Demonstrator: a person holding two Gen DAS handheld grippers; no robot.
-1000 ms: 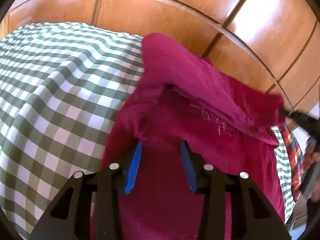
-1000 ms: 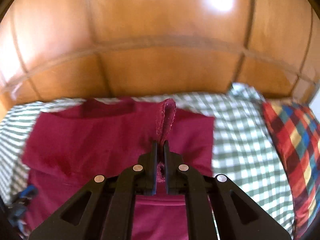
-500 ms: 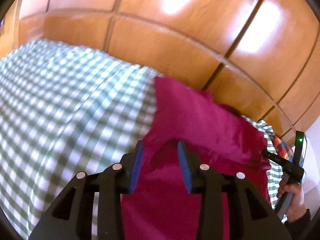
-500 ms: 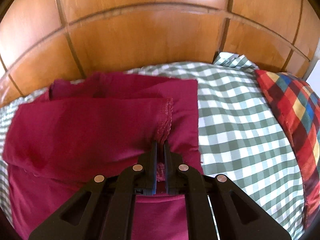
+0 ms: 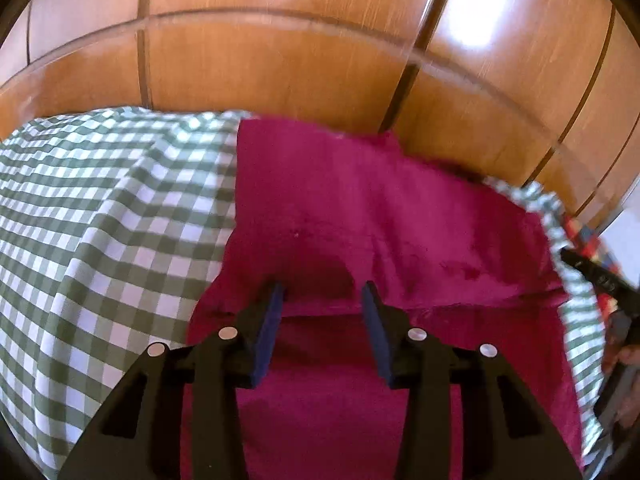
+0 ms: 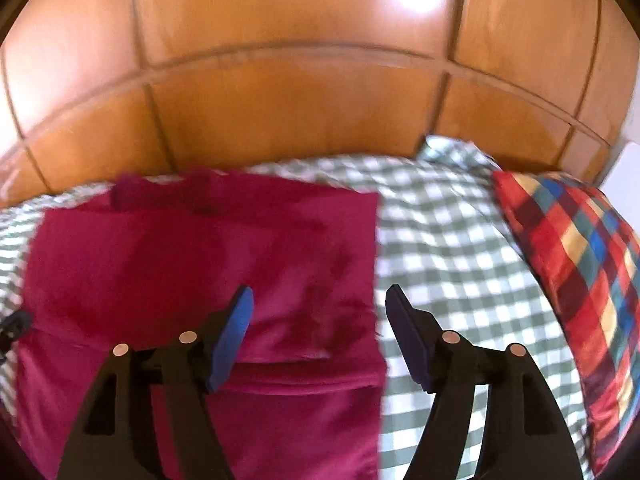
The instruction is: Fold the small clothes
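Note:
A magenta garment (image 5: 380,220) (image 6: 200,260) lies on the green-and-white checked bedsheet (image 5: 100,220) (image 6: 440,248), its far part folded over toward me. In the left wrist view my left gripper (image 5: 322,298) hovers over the fold's near edge; its jaws are opening and nothing is pinched between the blue pads. In the right wrist view my right gripper (image 6: 318,300) is over the garment's right edge, its jaws opening wide and apart from the cloth. At the right rim of the left wrist view the right gripper (image 5: 592,272) and a hand (image 5: 624,356) show.
A wooden panelled headboard (image 5: 320,60) (image 6: 320,80) rises right behind the bed. A red, blue and yellow plaid pillow (image 6: 580,264) lies to the right of the garment. Checked sheet stretches out on the left in the left wrist view.
My right gripper was shut on the garment's hem and has let it go; the flap now lies flat. My left gripper has lifted and spread a little wider.

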